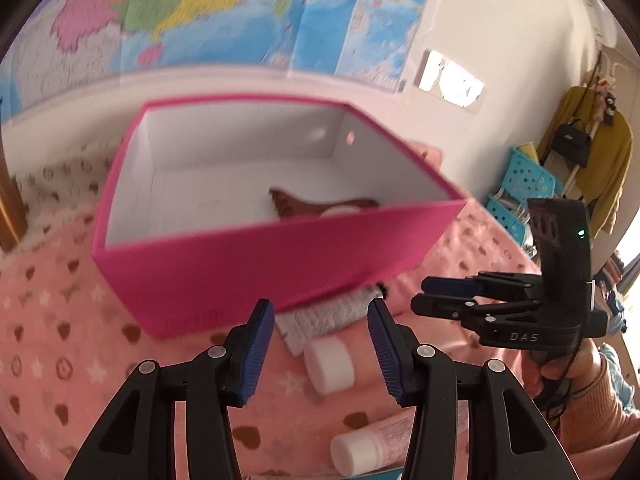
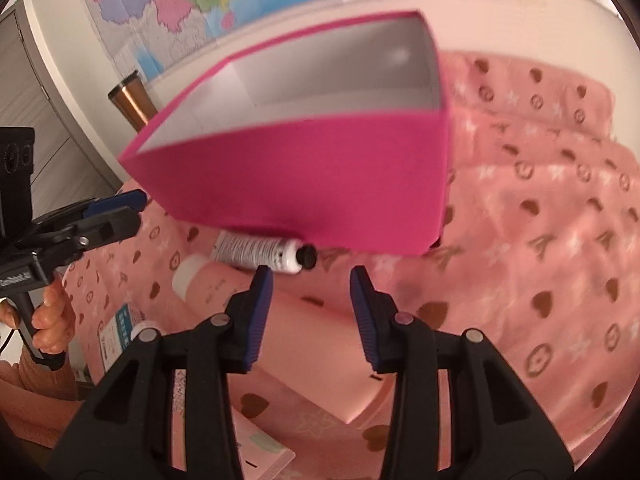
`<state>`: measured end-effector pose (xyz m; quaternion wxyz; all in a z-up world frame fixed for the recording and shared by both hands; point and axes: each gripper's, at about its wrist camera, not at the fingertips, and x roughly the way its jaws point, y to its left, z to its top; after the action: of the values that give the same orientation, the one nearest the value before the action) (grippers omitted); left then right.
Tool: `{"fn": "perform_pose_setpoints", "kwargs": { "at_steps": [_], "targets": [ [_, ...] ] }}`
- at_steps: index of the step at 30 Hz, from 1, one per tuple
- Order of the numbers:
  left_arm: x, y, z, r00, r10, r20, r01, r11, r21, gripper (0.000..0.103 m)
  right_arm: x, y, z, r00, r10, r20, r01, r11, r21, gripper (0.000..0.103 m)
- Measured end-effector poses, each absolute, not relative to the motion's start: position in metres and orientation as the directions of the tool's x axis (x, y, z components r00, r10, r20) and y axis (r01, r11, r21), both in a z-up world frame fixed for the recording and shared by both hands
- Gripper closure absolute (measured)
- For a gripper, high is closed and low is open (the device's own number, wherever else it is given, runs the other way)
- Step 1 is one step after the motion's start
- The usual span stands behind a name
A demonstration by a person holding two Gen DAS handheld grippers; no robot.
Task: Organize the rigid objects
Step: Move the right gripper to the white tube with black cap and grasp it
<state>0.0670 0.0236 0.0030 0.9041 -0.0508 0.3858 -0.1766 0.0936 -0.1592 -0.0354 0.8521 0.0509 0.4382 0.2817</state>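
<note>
Home bedroom: pink heart-print blanket [image 1: 60,280] over a bed, coloured wall map [image 1: 180,12], coat rack with yellow garment [image 1: 612,160] and black handbag [image 1: 570,140].

The pink box [image 1: 256,264] hides most of your brown item [image 1: 320,206] inside and part of the white tube [image 2: 260,250] beneath, and motion blur defeats the tube's label.

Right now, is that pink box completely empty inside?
No. In the left wrist view, the pink box has a brown object lying on its white bottom.
</note>
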Motion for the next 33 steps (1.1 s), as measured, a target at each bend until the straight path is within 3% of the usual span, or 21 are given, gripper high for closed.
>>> {"fn": "perform_pose_setpoints", "kwargs": {
  "at_steps": [22, 27, 33],
  "targets": [
    [0.04, 0.008, -0.033, 0.474, -0.48, -0.738, 0.41, 0.862, -0.297, 0.051, 0.072, -0.12, -0.041, 0.281, 0.619, -0.734, -0.631, 0.695, 0.345, 0.058],
    [0.04, 0.014, -0.031, 0.494, -0.446, -0.747, 0.387, 0.881, -0.27, 0.049, 0.077, -0.126, -0.04, 0.316, 0.614, -0.723, -0.596, 0.721, 0.353, 0.058],
    [0.074, 0.032, -0.035, 0.502, -0.438, -0.746, 0.301, 0.897, -0.324, 0.049, 0.102, -0.145, -0.043, 0.397, 0.585, -0.707, -0.473, 0.791, 0.389, 0.058]
  ]
}}
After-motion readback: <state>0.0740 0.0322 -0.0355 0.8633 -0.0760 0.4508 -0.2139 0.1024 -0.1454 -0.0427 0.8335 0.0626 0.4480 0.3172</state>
